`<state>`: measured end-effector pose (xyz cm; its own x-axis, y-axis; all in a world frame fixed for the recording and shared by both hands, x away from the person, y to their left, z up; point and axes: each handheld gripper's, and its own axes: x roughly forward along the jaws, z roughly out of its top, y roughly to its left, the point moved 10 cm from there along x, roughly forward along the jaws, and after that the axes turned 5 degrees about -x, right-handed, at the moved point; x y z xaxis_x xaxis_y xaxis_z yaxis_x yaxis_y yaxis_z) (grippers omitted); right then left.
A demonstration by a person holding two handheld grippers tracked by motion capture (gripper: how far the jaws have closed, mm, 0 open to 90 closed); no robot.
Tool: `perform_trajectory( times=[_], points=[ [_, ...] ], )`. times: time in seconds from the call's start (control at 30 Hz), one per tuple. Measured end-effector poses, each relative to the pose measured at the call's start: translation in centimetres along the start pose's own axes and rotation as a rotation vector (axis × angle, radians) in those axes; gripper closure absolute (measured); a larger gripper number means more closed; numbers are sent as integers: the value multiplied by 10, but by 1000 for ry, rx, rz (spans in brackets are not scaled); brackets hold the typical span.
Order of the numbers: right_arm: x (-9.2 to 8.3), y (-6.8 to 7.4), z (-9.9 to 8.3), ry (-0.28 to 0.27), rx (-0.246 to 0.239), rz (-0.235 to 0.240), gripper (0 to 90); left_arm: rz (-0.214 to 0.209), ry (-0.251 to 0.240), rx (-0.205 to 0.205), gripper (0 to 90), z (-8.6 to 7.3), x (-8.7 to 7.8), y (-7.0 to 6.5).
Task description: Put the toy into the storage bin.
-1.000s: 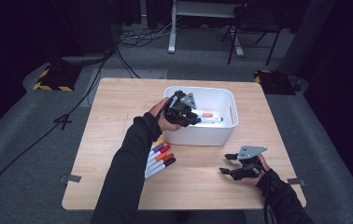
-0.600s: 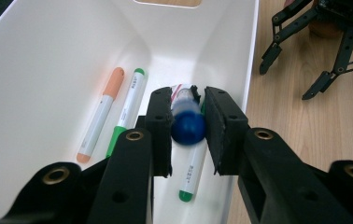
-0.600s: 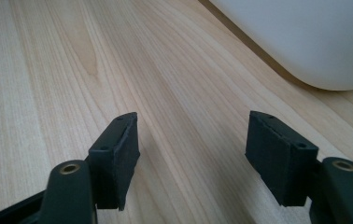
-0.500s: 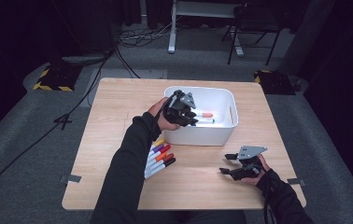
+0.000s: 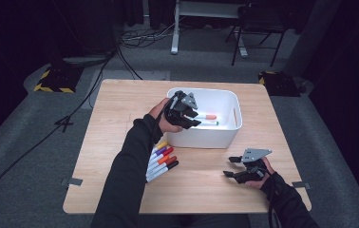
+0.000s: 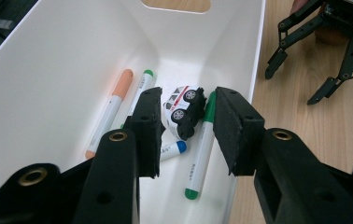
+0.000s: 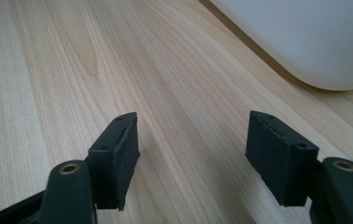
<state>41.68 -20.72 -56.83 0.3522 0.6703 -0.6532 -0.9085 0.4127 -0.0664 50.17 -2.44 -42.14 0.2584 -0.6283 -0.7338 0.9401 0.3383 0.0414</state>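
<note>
— Several markers [image 5: 161, 159] were laid in a row at the lower left of the table [image 5: 120, 109], weren't they?

— Yes. At centre, the left gripper [image 5: 191, 118] was held over the white bin [image 5: 225, 135]; its jaws had just been opening, nothing pinched, above a toy car [image 6: 183, 111] lying among pens. At lower right, the right gripper [image 5: 232, 167] was held wide, empty.

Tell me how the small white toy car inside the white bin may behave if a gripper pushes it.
The toy car lies tipped on its side against a green-capped marker, so a push would probably slide it, not roll it. It looks like light, stiff plastic. The round markers beneath could roll and shift it.
</note>
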Motion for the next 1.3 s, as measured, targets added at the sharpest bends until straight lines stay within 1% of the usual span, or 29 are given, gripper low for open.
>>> perform_trajectory(
  times=[0.03, 0.07, 0.1, 0.13, 0.2, 0.23, 0.27, 0.37, 0.43, 0.47, 0.5, 0.53, 0.63, 0.67, 0.7, 0.77, 0.83, 0.9, 0.93, 0.97, 1.0, 1.03, 1.07, 1.1, 1.13, 1.2, 1.27, 1.3],
  points=[
    [0, 0, 0, 1, 3, 0, 346, 5, -2, 3, 608, 0, -1, 1],
    [0, 0, 0, 0, 1, 0, 345, 8, -8, -5, 600, 0, -1, 1],
    [0, 0, 0, 0, 1, 0, 345, 20, -13, -5, 584, 0, -2, 2],
    [0, 0, 0, 1, 1, 0, 346, 27, -19, -16, 560, 0, -3, 3],
    [0, 0, 0, 0, 1, 0, 346, 30, -21, -22, 537, -1, -6, 4],
    [0, 0, 0, 1, 2, 0, 345, 43, -20, -31, 521, -2, -7, 5],
    [0, 0, 0, 1, 1, 0, 345, 48, -29, -31, 508, -1, -8, 6],
    [0, 0, 0, 1, 1, 0, 345, 87, -46, -38, 476, -3, -13, 10],
    [0, 0, 0, 1, 1, 0, 346, 127, -55, -48, 447, -4, -16, 14],
    [0, 0, 0, 1, 2, 0, 345, 128, -58, -52, 429, -5, -18, 15],
    [0, 0, 0, 1, 2, 0, 345, 132, -72, -61, 427, -5, -19, 16],
    [0, 0, 0, 0, 1, 0, 346, 147, -74, -65, 419, -6, -21, 17],
    [0, 0, 0, 1, 1, 0, 345, 161, -88, -80, 406, -7, -25, 19],
    [0, 0, 0, 1, 2, 0, 345, 162, -86, -89, 396, -8, -25, 19],
    [0, 0, 0, 0, 1, 0, 346, 179, -91, -88, 386, -8, -26, 20],
    [0, 0, 0, 1, 2, 0, 346, 202, -99, -103, 339, -9, -29, 22],
    [0, 0, 0, 1, 2, 0, 345, 222, -120, -117, 302, -9, -32, 24],
    [0, 0, 0, 1, 2, 0, 345, 236, -130, -137, 273, -10, -36, 26],
    [0, 0, 0, 1, 2, 0, 346, 257, -133, -142, 254, -11, -38, 29],
    [0, 0, 0, 0, 1, 0, 346, 264, -137, -150, 242, -12, -39, 30],
    [0, 0, 0, 1, 1, -1, 345, 262, -136, -168, 230, -15, -41, 30],
    [0, 0, 0, 1, 2, 0, 346, 286, -135, -169, 219, -17, -44, 33],
    [0, 0, 0, 1, 2, 0, 345, 300, -134, -179, 215, -19, -46, 34],
    [0, 0, 0, 1, 1, 0, 346, 298, -135, -185, 211, -22, -49, 35],
    [0, 0, 0, 1, 2, 0, 345, 316, -144, -192, 202, -23, -51, 37],
    [0, 0, 0, 0, 0, 0, 346, 327, -148, -198, 197, -27, -56, 38],
    [0, 0, 0, 1, 2, 0, 346, 329, -165, -210, 191, -29, -58, 36],
    [0, 0, 0, 1, 2, 0, 345, 335, -158, -201, 188, -31, -61, 37]
  ],
)
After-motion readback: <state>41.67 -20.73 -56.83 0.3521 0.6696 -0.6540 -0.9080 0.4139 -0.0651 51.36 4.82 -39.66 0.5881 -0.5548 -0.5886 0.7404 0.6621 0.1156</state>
